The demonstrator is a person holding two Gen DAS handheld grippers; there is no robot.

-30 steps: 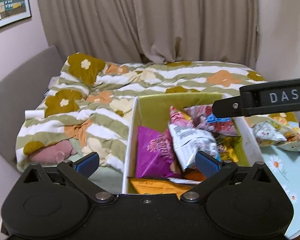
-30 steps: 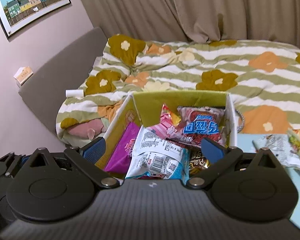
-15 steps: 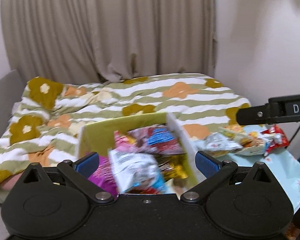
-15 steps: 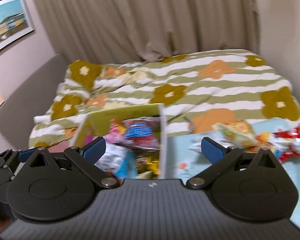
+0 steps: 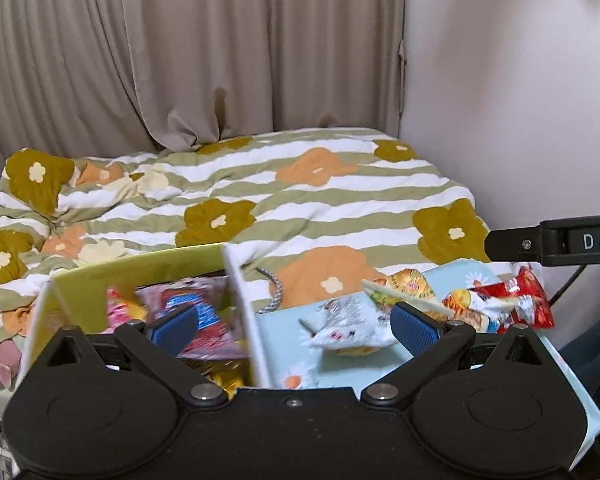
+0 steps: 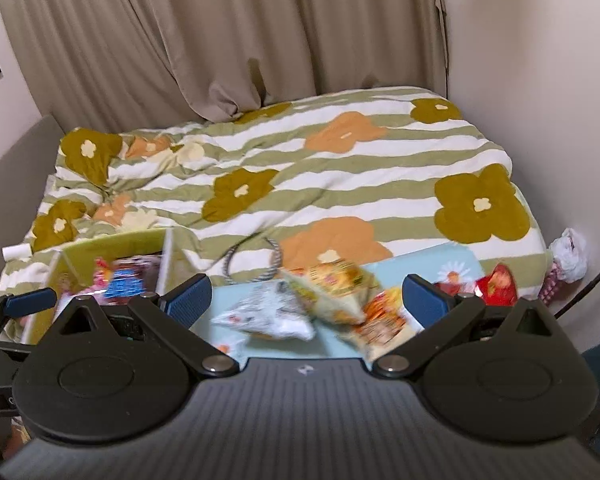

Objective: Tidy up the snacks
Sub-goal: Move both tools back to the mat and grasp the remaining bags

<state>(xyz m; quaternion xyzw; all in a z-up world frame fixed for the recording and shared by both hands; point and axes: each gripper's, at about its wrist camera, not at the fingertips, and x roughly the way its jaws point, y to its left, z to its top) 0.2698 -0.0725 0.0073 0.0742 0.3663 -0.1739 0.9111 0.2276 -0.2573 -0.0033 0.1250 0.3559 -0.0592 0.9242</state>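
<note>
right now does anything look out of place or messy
Yes. Several snack packets lie loose in a heap on the blue cloth beside the box, not in it like the others. A red packet sits apart at the cloth's far right.

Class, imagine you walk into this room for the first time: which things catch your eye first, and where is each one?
The striped flower quilt fills the bed across the middle. In front of it on the left stands a green box stuffed with snack packets, and to its right loose packets, a white one and a yellow one, lie on a light blue cloth. Both grippers, left and right, hang open over them.
</note>
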